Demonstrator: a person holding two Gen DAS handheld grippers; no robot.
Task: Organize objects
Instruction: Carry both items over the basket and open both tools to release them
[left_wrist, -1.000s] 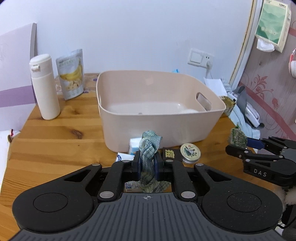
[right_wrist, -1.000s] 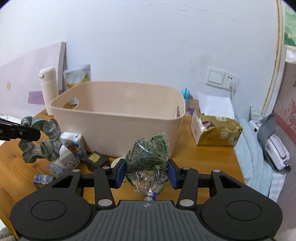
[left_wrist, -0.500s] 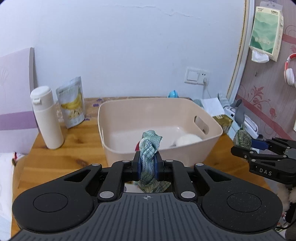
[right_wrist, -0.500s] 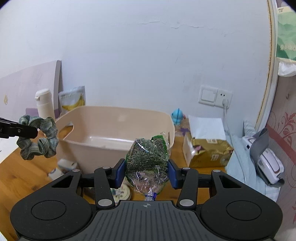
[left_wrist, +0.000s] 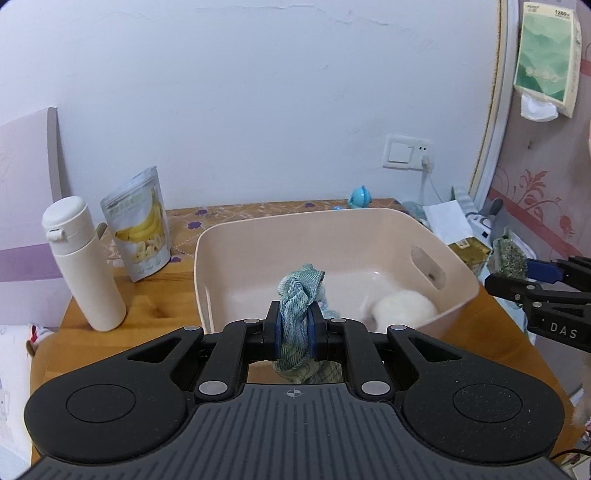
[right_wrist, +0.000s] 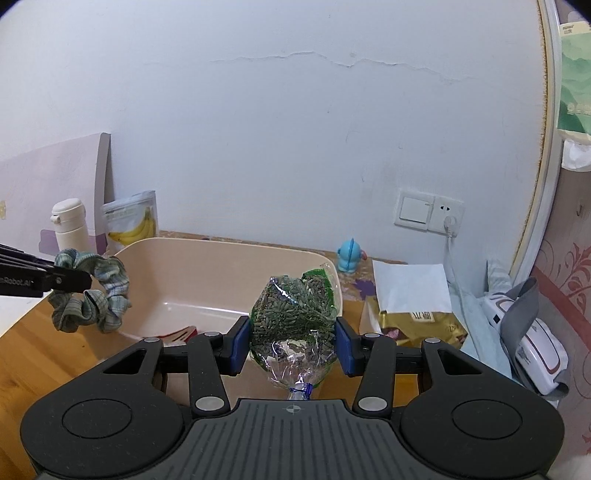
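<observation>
Scrunchie pinched in left tongs, herb bag pinched in "DAS"-marked right tongs

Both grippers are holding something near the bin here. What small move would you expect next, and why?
Probably the left gripper eases forward over the beige bin and opens. It is shut on the green scrunchie, which sits at the bin's near rim, not clearly over the floor. A white fluffy item already lies inside. The right gripper holds its bag of dried herbs beside the bin.
</observation>
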